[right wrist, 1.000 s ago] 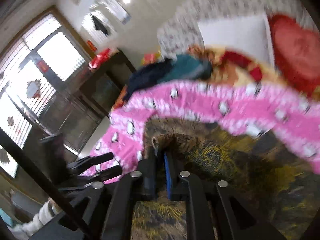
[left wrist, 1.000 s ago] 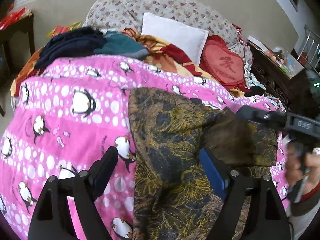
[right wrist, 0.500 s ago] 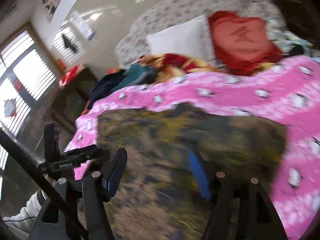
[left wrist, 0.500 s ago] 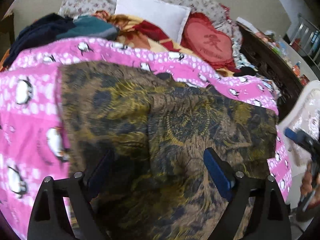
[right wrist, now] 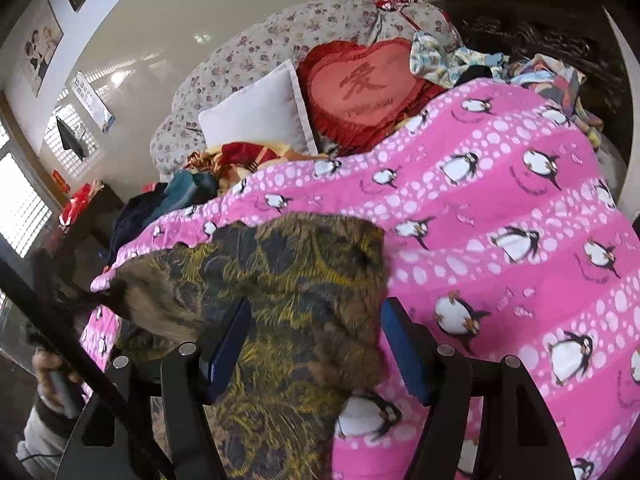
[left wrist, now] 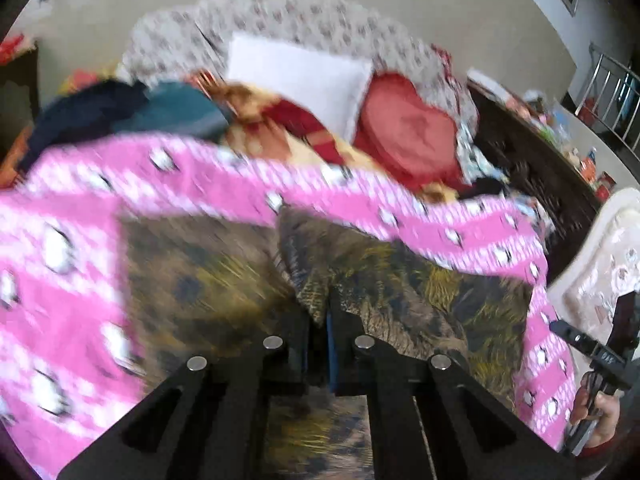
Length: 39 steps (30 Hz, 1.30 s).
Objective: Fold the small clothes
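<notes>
The left claw (left wrist: 320, 316) is pinched tight on a bunched edge of the fuzzy brown and yellow patterned cloth (right wrist: 296, 280), which lies on the pink penguin bed cover (right wrist: 520, 208). The right claw (right wrist: 316, 344) is opening over the cloth, gripping nothing. To fold well, carry the pinched edge across slowly and line up the edges. I count one cloth, two claws, one white pillow (right wrist: 260, 120) and one red heart cushion (right wrist: 360, 88).
</notes>
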Motion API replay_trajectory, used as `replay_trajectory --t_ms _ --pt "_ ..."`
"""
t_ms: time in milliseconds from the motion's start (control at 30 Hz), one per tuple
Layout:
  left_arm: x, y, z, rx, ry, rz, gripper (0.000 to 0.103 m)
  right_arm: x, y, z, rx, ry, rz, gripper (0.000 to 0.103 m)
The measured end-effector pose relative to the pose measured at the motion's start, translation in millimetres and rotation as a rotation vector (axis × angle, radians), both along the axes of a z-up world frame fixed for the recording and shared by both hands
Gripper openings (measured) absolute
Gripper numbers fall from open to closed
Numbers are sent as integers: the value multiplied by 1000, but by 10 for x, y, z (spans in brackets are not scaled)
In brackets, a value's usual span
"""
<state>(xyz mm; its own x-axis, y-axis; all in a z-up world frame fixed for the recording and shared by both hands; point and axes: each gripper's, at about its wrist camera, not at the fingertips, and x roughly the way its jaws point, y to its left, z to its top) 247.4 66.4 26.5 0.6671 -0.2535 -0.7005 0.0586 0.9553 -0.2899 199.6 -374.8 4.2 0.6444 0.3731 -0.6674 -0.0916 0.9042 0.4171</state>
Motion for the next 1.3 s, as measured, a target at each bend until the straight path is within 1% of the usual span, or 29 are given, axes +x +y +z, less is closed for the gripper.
replay_trajectory --t_ms 33,100,167,233,300,367,433,467,500,533,567,600,633,667,700,733,767,800,833,867,900,933,967,1000,1033,1133,1200,1267,1300 --pt "-20 108 56 10 -15 21 6 31 43 9 -11 -6 1 72" --pt "-34 310 46 42 -10 63 6 93 139 23 -69 -28 -20 72" --pt "-16 496 -111 56 32 94 6 168 203 -4 -108 -35 -44 72" --pt "22 592 -376 54 115 99 6 250 241 -84 -109 -21 -40 72" --pt "16 597 -577 68 160 95 6 327 270 -180 -102 6 -27 72" --pt "-8 551 -666 94 163 90 6 411 304 -249 -115 29 -25 72" --pt "-33 524 -665 110 147 83 6 497 303 -295 -140 49 -60 73" --pt "-46 512 -654 114 140 79 6 564 294 -332 -134 68 -69 73" --pt "-67 484 -653 117 137 77 6 626 299 -363 -117 78 -53 71" --pt "-77 499 -644 121 135 78 6 676 317 -386 -102 80 -29 51" --pt "-81 492 -641 118 134 77 6 747 360 -401 -104 73 -1 36" --pt "-88 506 -639 112 133 77 6 779 401 -388 -134 59 -6 21" --pt "-104 533 -653 102 135 83 7 799 449 -369 -176 45 -13 16" --pt "-94 550 -680 94 140 89 7 833 536 -353 -255 24 -14 15" --pt "-87 557 -720 92 152 93 8 864 591 -368 -306 19 -20 15" --pt "-61 558 -789 102 171 96 9 902 620 -406 -331 29 -24 15" --pt "-58 561 -828 107 179 98 12 937 643 -446 -342 43 -24 15" --pt "-63 562 -829 105 175 95 12 940 642 -455 -346 42 -32 15" --pt "-88 564 -800 102 160 86 15 922 635 -434 -349 40 -40 17" --pt "-110 566 -763 105 150 79 23 879 621 -386 -349 38 -47 18" --pt "-134 567 -722 105 137 70 43 805 611 -312 -340 32 -50 26" --pt "-169 570 -666 103 115 58 55 719 605 -237 -321 20 -42 39" --pt "-212 574 -592 107 86 55 75 607 612 -145 -297 2 -22 46" --pt "-239 573 -531 112 60 60 79 517 636 -82 -285 -12 -1 57" --pt "-261 568 -472 119 36 63 79 409 673 -24 -276 -28 26 61" --pt "-223 515 -375 121 14 62 79 131 820 26 -274 -47 113 61" --pt "-134 463 -421 125 39 80 79 21 886 -78 -257 -19 147 61" --pt "-19 377 -533 157 67 93 79 -74 978 -214 -298 -3 176 49" --pt "25 334 -584 183 72 100 79 -118 1037 -307 -345 7 196 34"
